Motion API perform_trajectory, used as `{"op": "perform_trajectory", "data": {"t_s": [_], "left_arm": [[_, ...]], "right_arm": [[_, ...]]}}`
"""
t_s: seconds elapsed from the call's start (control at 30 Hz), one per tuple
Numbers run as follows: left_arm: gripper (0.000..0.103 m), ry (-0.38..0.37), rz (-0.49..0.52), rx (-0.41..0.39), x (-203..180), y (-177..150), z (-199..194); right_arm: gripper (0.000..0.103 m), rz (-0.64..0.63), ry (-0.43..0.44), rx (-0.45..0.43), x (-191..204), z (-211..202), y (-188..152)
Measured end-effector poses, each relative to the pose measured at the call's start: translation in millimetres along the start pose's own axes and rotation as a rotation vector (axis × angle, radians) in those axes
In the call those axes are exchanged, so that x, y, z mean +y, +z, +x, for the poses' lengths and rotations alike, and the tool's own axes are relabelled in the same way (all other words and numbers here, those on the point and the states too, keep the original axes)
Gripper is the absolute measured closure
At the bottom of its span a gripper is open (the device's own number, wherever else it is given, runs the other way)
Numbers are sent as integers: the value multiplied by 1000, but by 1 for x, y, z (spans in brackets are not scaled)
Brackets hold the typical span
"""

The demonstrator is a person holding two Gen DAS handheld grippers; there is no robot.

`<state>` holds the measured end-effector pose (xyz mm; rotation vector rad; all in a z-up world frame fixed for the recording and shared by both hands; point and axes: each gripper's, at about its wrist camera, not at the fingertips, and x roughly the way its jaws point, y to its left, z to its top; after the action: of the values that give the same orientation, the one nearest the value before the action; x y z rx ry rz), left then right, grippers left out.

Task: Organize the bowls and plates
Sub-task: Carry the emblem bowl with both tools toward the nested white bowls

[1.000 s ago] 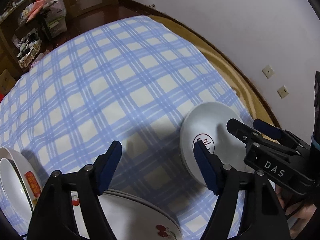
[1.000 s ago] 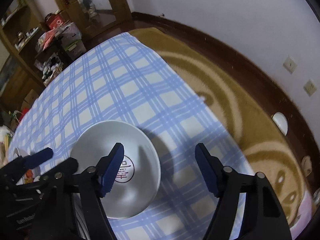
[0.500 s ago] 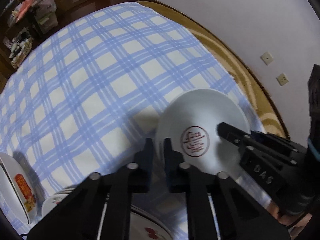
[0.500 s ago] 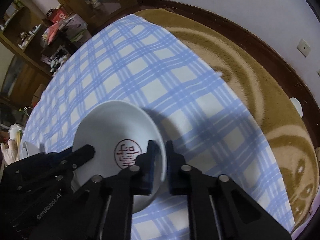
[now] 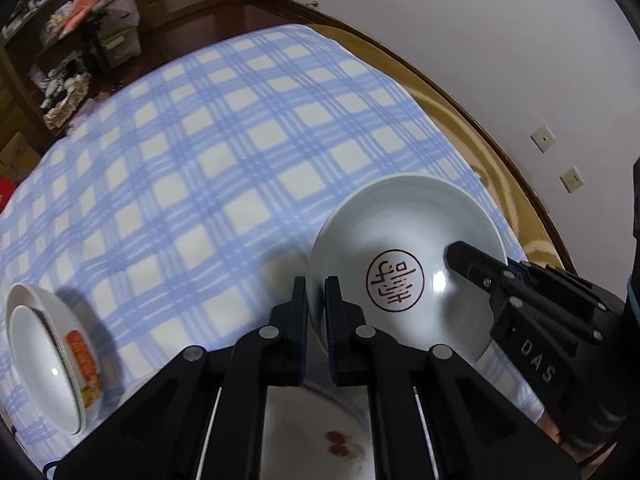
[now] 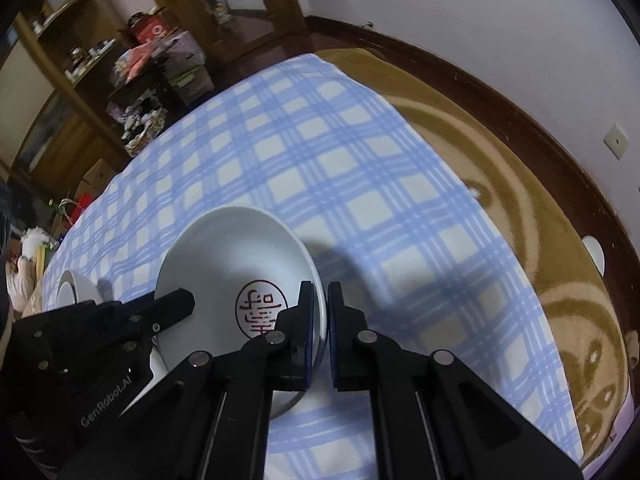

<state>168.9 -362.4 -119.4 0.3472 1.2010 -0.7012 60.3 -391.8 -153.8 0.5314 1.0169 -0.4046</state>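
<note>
My left gripper (image 5: 316, 312) has its jaws pinched narrow on the near-left rim of the pale bowl (image 5: 404, 240), and my right gripper (image 6: 318, 320) clamps the opposite rim the same way, so the bowl hangs between both, tilted, above the blue checked cloth (image 5: 208, 168). Neither side is nearer; I judge any move must keep them together. The bowl is glossy greyish-white with a round red seal mark in its well. A decorated plate (image 5: 320, 440) lies just below, nested bowls (image 5: 52, 360) further left.
</note>
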Motion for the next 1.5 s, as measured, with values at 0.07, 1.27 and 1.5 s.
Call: {"op": "perform_trajectory", "data": {"t_s": [0.07,1.27,1.5], "left_arm": [[94,13,-16,-6,11,-1,-6],[91,97,-294,-66,171,-83,-98],[91,126,-325,-56,193,-97,-104]], "right_arm": [[95,-16,6,-7,11,-2,-1],[94,-275,222,-79,192,-23,-29],[94,-329,236,-77,220,-19,-39]]}}
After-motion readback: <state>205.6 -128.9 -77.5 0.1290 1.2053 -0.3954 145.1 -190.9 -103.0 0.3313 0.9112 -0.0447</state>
